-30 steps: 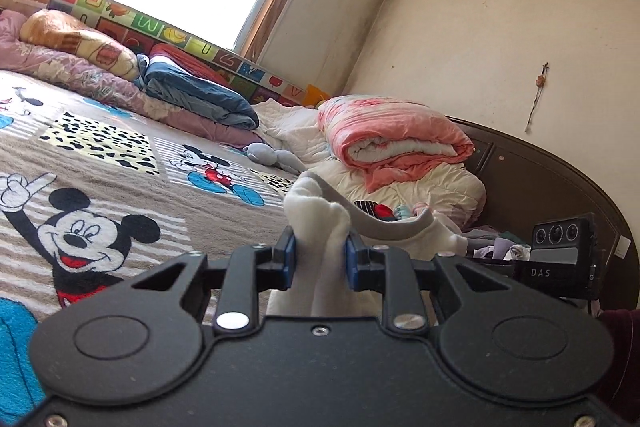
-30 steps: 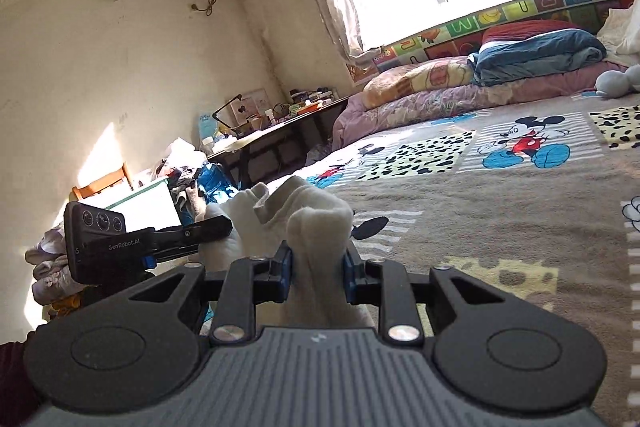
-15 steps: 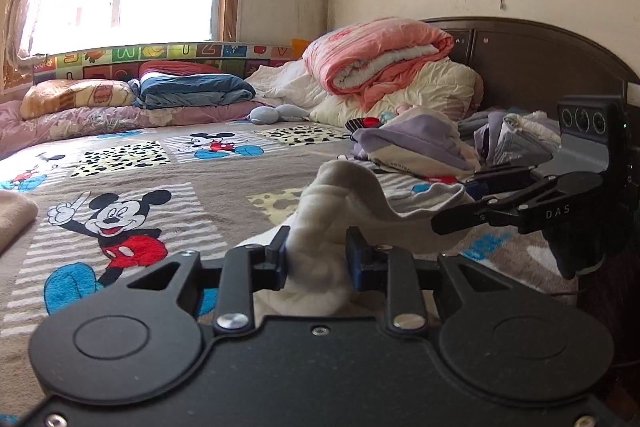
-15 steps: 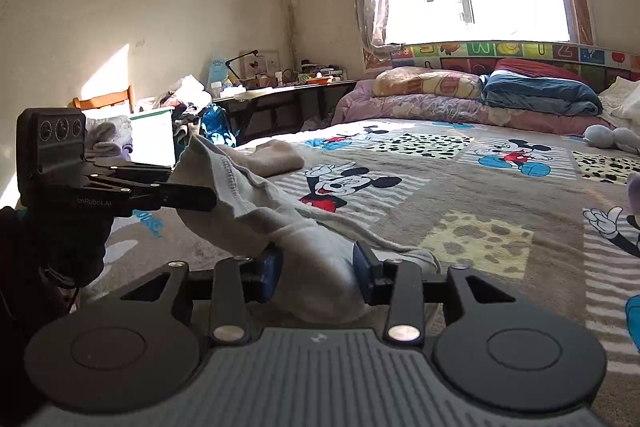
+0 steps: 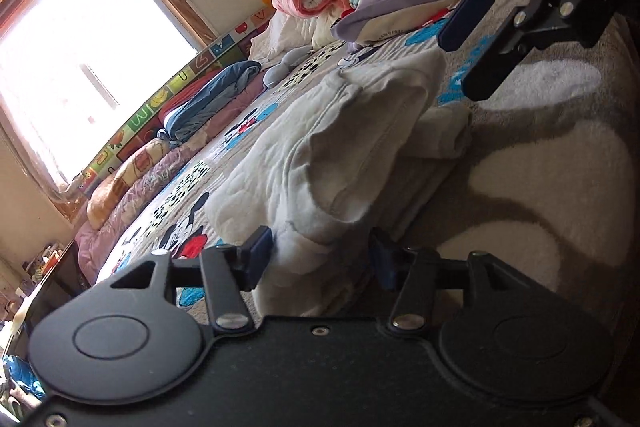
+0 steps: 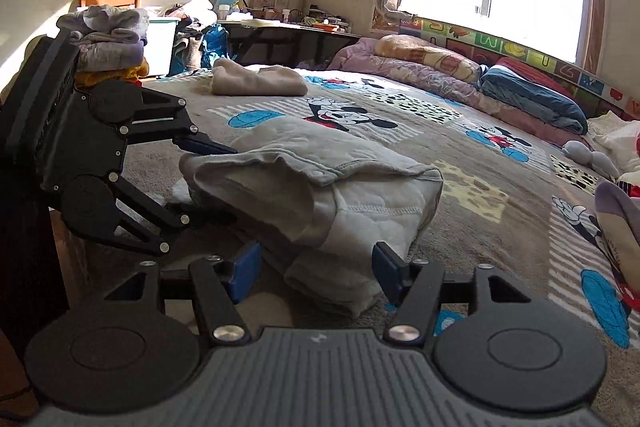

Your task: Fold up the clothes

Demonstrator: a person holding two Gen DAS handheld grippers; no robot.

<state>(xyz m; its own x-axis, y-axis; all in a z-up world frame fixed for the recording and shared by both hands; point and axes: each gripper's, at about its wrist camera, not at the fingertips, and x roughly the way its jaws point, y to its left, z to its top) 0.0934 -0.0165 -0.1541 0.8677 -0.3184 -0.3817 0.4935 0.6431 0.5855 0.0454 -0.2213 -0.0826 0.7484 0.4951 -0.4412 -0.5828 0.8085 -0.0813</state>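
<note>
Grey garment point(image 6: 320, 183): soft quilted cloth, matt.

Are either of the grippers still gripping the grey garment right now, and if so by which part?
Nothing is held. The left gripper and right gripper both stand open, straddling the folded grey garment, which lies on the bed.

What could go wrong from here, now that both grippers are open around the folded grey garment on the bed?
1. The garment's top flap bulges rather than lying flat, so it may spring open once left alone.
2. Cloth lies between the left gripper's open fingers and the right gripper's; pulling back carelessly could snag and drag the fold apart.
3. The garment sits near the edge of the bed, so a tug toward the person might slide it off.
</note>
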